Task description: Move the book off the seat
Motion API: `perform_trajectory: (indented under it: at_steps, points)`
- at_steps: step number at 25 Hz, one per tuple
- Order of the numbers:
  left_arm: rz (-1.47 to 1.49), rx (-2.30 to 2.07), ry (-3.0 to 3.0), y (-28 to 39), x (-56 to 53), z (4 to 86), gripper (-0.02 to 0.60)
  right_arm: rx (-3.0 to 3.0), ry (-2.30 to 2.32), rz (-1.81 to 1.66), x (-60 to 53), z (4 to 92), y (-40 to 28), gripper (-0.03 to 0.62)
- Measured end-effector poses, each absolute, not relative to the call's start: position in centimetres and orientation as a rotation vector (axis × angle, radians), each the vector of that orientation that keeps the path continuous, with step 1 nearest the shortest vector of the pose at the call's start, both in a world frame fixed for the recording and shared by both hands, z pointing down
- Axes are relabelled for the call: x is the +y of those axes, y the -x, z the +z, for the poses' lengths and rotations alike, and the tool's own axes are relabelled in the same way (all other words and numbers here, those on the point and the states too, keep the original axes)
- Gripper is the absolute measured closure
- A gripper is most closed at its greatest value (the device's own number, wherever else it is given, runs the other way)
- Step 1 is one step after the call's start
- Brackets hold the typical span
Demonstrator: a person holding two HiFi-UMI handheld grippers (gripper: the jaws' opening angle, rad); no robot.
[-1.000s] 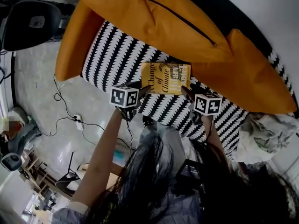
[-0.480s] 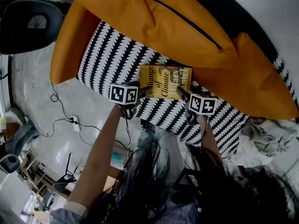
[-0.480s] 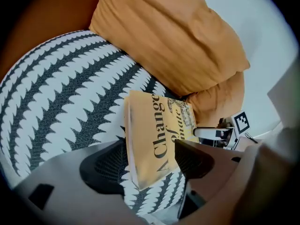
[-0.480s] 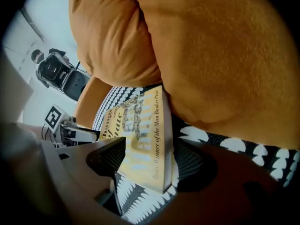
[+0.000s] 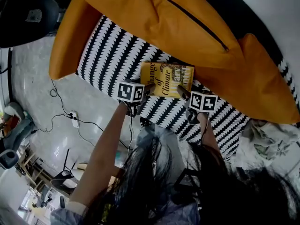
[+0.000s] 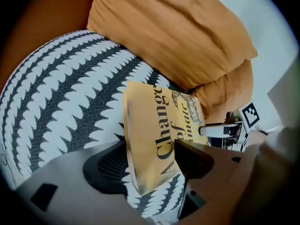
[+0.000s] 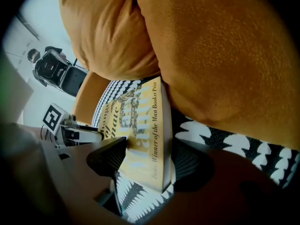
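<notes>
Straddling both ends of the book [image 5: 166, 80] for a level lift.
My left gripper [image 5: 143, 90] and right gripper [image 5: 183, 93] have just been opening, released, around the book lying on the striped seat [image 5: 112, 55] by orange cushions [image 5: 154, 18].

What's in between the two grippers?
The yellow paperback book, lying on the black-and-white patterned seat; the head view shows it. The left gripper and right gripper have just been opening their jaws, each around a book corner.

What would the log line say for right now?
book: on seat | left gripper: jaws just been opening, book between, no grip | right gripper: same | step: book not lifted yet
</notes>
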State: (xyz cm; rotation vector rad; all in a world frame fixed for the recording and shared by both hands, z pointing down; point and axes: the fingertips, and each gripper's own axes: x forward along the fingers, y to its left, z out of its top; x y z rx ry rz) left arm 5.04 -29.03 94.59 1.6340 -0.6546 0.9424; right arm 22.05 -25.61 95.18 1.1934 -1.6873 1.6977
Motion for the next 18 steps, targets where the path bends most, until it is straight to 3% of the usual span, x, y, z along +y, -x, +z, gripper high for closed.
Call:
perform_trajectory:
  at_steps: [18]
  points:
    - [0.946, -0.764, -1.648, -5.7, -26.4, 88.7, 0.287, -1.728, -1.162, 1.648, -23.5, 89.5, -22.9, 0.29]
